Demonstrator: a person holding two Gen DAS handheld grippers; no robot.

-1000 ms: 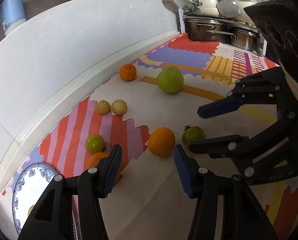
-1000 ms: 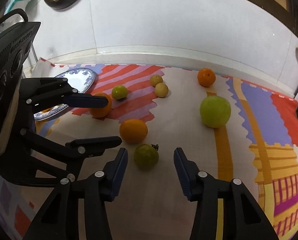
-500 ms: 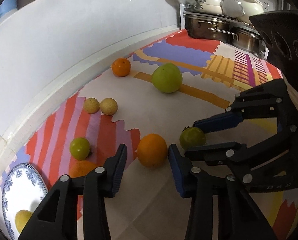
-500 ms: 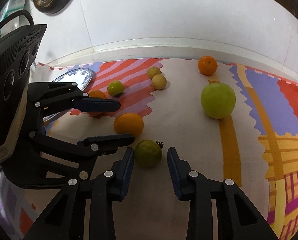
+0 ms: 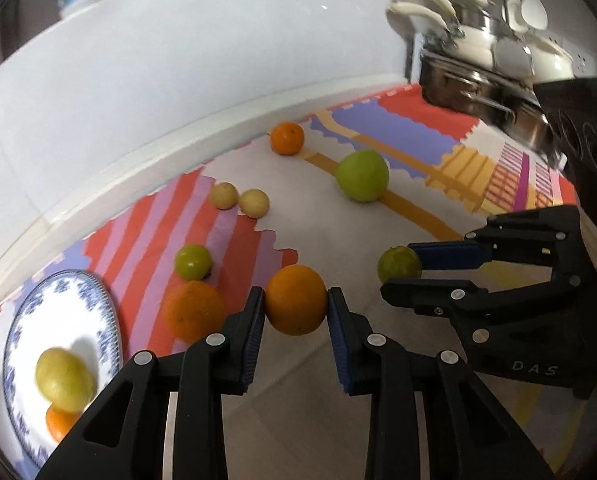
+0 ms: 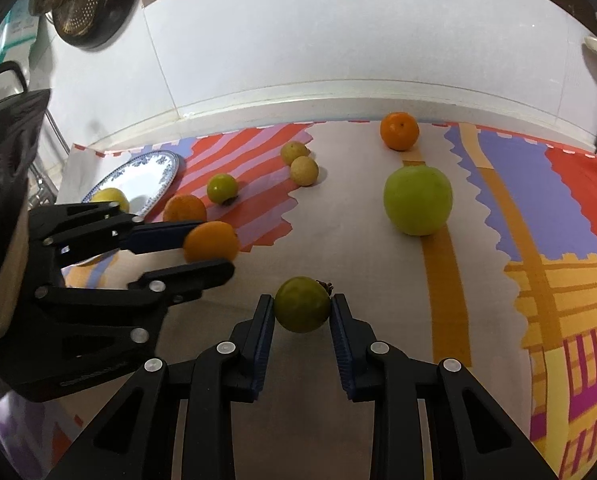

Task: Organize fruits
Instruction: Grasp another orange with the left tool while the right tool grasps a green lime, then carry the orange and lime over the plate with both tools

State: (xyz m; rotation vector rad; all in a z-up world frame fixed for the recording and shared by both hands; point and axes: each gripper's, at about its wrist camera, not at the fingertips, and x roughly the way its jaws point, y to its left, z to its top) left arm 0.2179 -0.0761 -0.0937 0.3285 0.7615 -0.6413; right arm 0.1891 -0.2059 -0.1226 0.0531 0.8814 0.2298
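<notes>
left gripper (image 5: 296,307) clamps round smooth orange fruit (image 5: 296,299) at its widest part | right gripper (image 6: 302,311) clamps small green fruit (image 6: 302,309), lower centre | both firm, rounded, may slip or roll

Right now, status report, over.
Left gripper shut on orange. Right gripper shut on green fruit. Plate holds two fruits; path unobstructed.

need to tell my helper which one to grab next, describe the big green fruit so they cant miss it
Start at the colourful patchwork foam mat along the white wall. On its pale middle panel, where an orange stripe runs, sits the large round light green fruit, in front of the small orange tangerine. It is by far the biggest fruit there, free of either tool.
</notes>
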